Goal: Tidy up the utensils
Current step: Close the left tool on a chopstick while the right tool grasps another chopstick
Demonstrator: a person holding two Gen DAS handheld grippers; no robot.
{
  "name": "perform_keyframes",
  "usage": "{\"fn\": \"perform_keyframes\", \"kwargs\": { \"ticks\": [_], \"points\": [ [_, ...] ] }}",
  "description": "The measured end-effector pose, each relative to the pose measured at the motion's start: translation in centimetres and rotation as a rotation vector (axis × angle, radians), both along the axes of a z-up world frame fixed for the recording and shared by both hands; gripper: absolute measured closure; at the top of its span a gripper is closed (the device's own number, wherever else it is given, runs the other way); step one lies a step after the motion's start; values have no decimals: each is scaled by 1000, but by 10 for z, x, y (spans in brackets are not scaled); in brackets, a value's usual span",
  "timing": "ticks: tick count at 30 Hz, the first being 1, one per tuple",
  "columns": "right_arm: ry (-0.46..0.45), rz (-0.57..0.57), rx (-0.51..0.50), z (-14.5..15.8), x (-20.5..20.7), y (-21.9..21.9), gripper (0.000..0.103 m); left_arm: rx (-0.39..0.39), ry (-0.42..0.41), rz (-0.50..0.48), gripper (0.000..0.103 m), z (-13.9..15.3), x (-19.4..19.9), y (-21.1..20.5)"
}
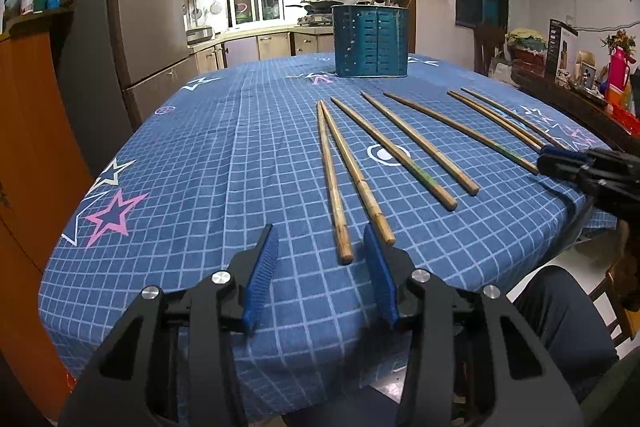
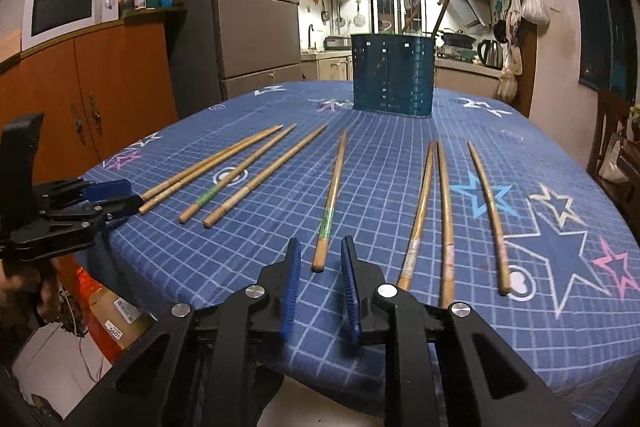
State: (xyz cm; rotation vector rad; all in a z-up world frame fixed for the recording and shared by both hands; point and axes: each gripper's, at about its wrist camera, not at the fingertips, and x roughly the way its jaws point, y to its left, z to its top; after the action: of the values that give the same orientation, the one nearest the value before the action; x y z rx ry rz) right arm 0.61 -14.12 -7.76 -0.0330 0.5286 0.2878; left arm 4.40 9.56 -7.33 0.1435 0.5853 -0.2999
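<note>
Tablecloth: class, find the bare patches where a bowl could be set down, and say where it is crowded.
The left part of the tablecloth is bare, bordered by the table edge and the leftmost chopsticks. A narrower bare strip lies between the chopstick tips and the blue holder. The middle and right are crowded: eight chopsticks fan across there, with only thin gaps between them.

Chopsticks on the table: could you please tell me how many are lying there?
8: a close pair at far left, two singles beside it, a green-banded one mid-table, another pair to its right, and one at far right. The blue holder may hide more.
</note>
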Motion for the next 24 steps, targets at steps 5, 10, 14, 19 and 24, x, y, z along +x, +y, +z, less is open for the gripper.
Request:
{"fn": "perform_keyframes", "kwargs": {
  "ticks": [5, 10, 14, 19, 24],
  "points": [
    [-5, -4, -3, -6, 4, 3, 83, -8, -13, -6, 69, 0, 0, -4],
    [-23, -11, -2, -10, 2, 3, 84, -4, -30, -7, 71, -2, -2, -6],
    [-48, -14, -13, -12, -2, 3, 89, -6, -44, -8, 84, -4, -7, -11],
    [-72, -21, -18, -13, -6, 5, 95, -19, -49, 2, 94, -5, -10, -13],
    [-93, -32, -5, -5, -10, -1, 95, -25, -53, 4, 97, -1, -13, -12]
  ]
}}
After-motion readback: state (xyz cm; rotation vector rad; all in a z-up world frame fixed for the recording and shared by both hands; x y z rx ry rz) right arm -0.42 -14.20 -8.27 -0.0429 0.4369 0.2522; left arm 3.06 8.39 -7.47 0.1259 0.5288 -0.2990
